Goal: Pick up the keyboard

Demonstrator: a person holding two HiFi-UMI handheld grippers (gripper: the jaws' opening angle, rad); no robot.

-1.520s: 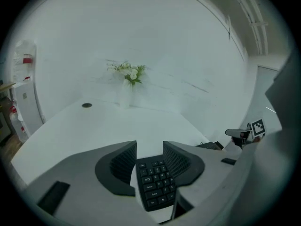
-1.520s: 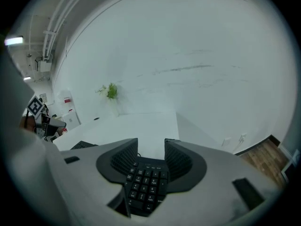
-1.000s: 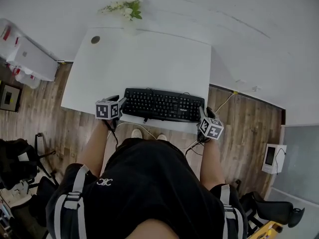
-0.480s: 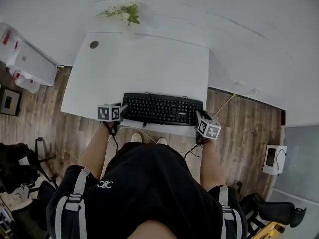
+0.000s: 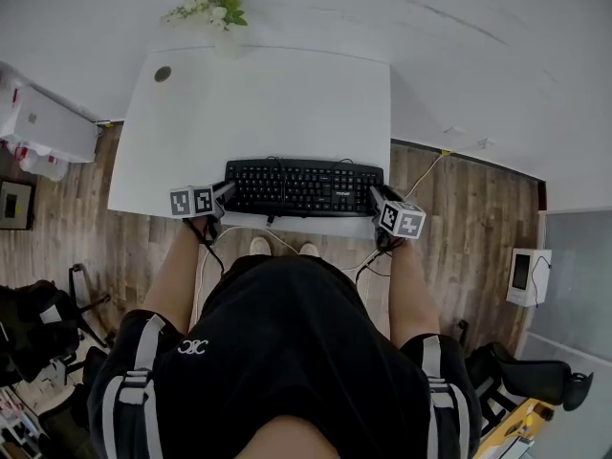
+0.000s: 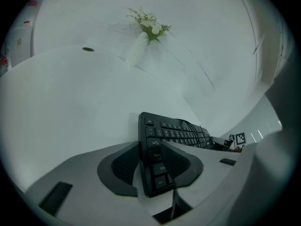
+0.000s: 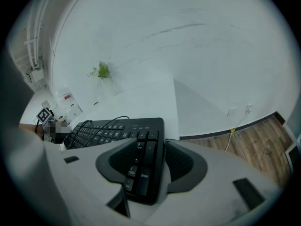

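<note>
A black keyboard [image 5: 301, 187] lies flat along the front edge of the white table [image 5: 268, 103]. My left gripper [image 5: 228, 191] is at its left end. In the left gripper view the Ctrl and Shift keys of the keyboard [image 6: 174, 133] sit between the jaws of the left gripper [image 6: 157, 166], which are closing, the pads close beside it. My right gripper [image 5: 375, 197] is at the right end. In the right gripper view the number-pad end of the keyboard [image 7: 108, 126] lies between the jaws of the right gripper [image 7: 148, 161], pads close on both sides; firm pressing is not visible.
A white vase of flowers [image 5: 210, 12] stands at the table's back edge, with a round cable hole [image 5: 163, 73] at the back left corner. The keyboard's cable [image 5: 277, 247] hangs off the front edge toward the wooden floor. The person's legs are just below the table edge.
Both grippers have come down and in from just off the keyboard's front corners, so its two ends now sit between their jaws. The keyboard has not moved on the table.
</note>
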